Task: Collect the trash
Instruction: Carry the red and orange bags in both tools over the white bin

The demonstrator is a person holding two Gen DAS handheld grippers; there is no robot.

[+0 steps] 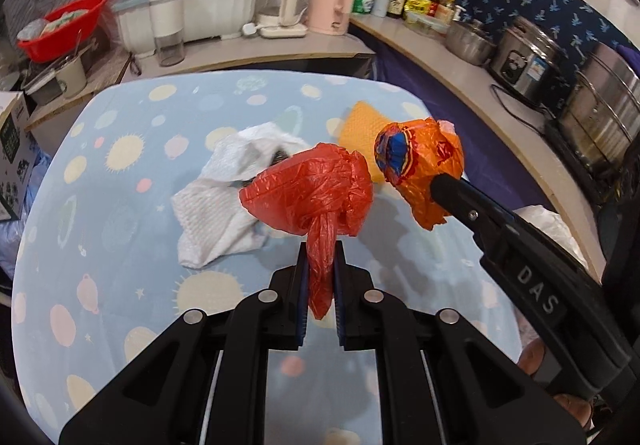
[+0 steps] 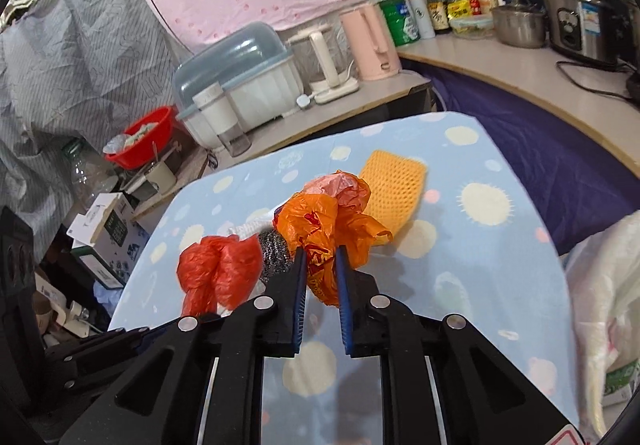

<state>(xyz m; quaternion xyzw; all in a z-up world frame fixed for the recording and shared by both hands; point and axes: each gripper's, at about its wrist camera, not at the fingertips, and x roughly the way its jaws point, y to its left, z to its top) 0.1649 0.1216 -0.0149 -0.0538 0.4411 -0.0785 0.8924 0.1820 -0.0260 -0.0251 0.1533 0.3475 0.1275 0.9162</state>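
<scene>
My left gripper [image 1: 321,251] is shut on the twisted tail of a crumpled red plastic bag [image 1: 310,189] and holds it above the table. It also shows at the left of the right wrist view [image 2: 218,271]. My right gripper [image 2: 321,257] is shut on a crumpled orange plastic wrapper [image 2: 332,221], which also shows in the left wrist view [image 1: 420,165], to the right of the red bag. On the table lie a white paper towel [image 1: 224,197], a yellow mesh sponge [image 2: 394,185] and a steel scourer [image 2: 274,249].
The table has a light blue spotted cloth [image 1: 120,205]. A white plastic bag [image 2: 604,305] hangs at the table's right edge. Behind stand a counter with a dish rack [image 1: 188,13], a pink kettle [image 1: 332,1], bottles, pots and a red basin [image 1: 64,25].
</scene>
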